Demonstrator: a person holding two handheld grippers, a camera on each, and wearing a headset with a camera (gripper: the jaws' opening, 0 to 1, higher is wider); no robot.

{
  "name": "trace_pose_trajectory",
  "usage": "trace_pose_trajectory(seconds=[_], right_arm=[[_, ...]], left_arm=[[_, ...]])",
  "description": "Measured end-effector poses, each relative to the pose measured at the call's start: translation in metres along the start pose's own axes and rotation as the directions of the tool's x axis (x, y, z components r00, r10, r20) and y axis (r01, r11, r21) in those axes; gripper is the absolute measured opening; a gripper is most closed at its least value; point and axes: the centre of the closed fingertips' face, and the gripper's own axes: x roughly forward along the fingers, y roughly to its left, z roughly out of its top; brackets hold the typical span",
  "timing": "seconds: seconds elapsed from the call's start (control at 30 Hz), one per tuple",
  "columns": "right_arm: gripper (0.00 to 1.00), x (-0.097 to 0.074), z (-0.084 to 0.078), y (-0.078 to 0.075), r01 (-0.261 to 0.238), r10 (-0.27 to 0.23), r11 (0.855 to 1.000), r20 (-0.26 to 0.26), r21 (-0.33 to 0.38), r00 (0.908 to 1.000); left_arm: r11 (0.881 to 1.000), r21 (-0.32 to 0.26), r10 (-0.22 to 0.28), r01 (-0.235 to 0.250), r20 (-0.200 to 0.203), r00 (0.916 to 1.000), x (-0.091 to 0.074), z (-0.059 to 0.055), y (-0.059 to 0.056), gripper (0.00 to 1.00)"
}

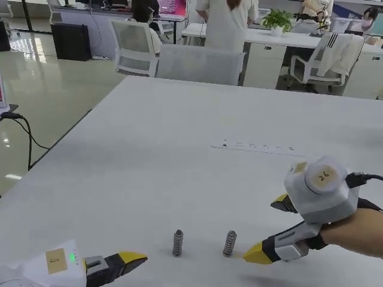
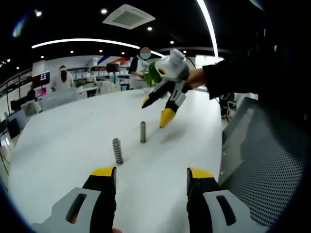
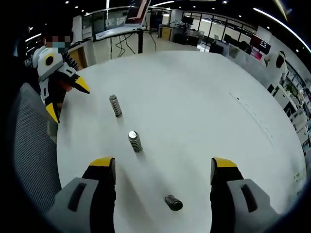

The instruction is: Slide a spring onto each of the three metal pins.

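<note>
A wide white bench point(image 1: 179, 149) stands in an open office. Near its front edge, two short grey coiled metal springs stand upright side by side: the left spring point(image 1: 178, 243) and the middle spring point(image 1: 230, 243). Each seems to be sleeved over a metal pin, and a bright pin top point(image 3: 132, 134) shows inside the middle one. A third grey spring point(image 3: 173, 203) sits just to their right, between the jaws of the right tool point(image 3: 163, 167), a grey-and-black handheld tool with yellow tips. I cannot tell whether this spring stands straight or leans. The right tool is spread wide and holds nothing. The matching left tool point(image 2: 151, 173) hovers at the near left, also spread and empty. The work appears to be on the last spring. The next move likely calls for checking that it is seated, and if not, pinching it lightly and pressing it straight down.
</note>
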Motion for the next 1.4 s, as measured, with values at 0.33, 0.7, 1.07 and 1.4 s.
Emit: trace_pose_trajectory(seconds=[0.33, 0.7, 1.07, 1.4], right_arm=[[0.81, -0.018, -0.015, -0.006, 0.05, -0.053, 0.996, 0.045, 0.074, 0.9975], [0.81, -0.035, -0.03, -0.002, 0.087, -0.098, 0.988, 0.084, 0.129, 0.9917], [0.82, -0.046, -0.045, 0.007, 0.104, -0.119, 0.984, 0.091, 0.148, 0.9887], [0.82, -0.058, -0.055, 0.023, 0.106, -0.122, 0.983, 0.1, 0.149, 0.9874]], left_arm=[[1.0, 0.013, -0.013, 0.013, -0.006, 0.9999, 0.003, 0.004, -0.003, 0.53], [0.999, 0.023, -0.023, 0.023, -0.005, 0.9997, 0.008, 0.008, -0.007, 0.54], [1.0, 0.017, -0.025, 0.025, -0.003, 0.9997, 0.011, 0.008, -0.009, 0.54], [1.0, 0.006, -0.019, 0.019, 0.006, 0.9998, 0.011, 0.01, -0.008, 0.56]])
